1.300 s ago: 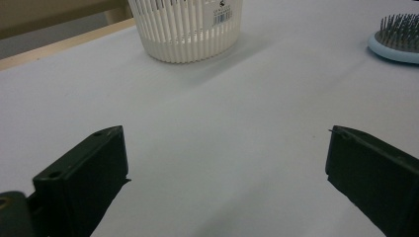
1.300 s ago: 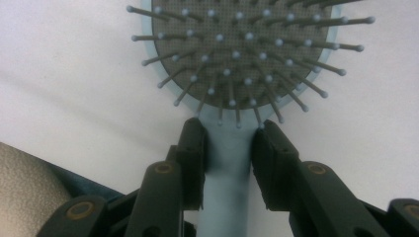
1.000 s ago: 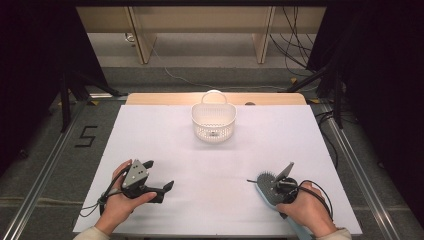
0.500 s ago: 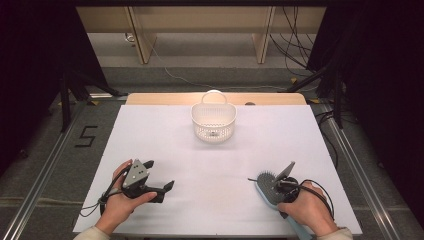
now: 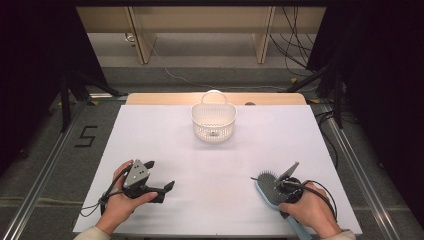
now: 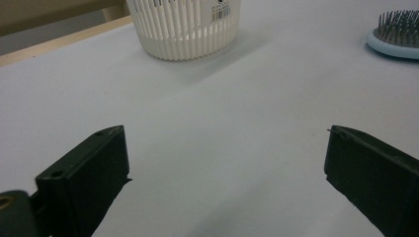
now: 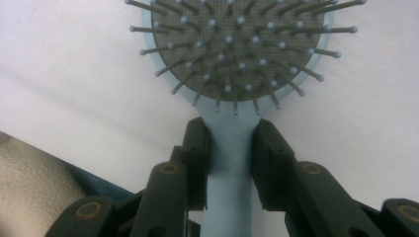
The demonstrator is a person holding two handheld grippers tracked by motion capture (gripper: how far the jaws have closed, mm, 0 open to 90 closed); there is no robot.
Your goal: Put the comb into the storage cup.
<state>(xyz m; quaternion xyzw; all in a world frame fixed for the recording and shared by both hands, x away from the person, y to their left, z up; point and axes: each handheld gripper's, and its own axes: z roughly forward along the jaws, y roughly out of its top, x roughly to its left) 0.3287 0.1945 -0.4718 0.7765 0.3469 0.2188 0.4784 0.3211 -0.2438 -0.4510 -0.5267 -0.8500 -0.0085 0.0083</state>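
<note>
A: Where does the work stand?

B: Early, I'd say. The right tongs (image 7: 230, 143) are clamped on the neck of the brush (image 7: 232, 44), just below its bristled head. The brush lies at the near right of the surface (image 5: 165, 145), bristles up, so the pickup looks made but no lift or carry is done yet.

A: And the other hand?

B: The left tongs (image 6: 225, 173) sit at the near left with jaws wide apart and nothing between them, resting on the sheet.

A: Where might the brush go?

B: Likely the basket (image 5: 213, 121), which stands far centre, well apart from both hands. It seems to hold only something small that I can't make out. Lifting, carrying and dropping remain.
</note>
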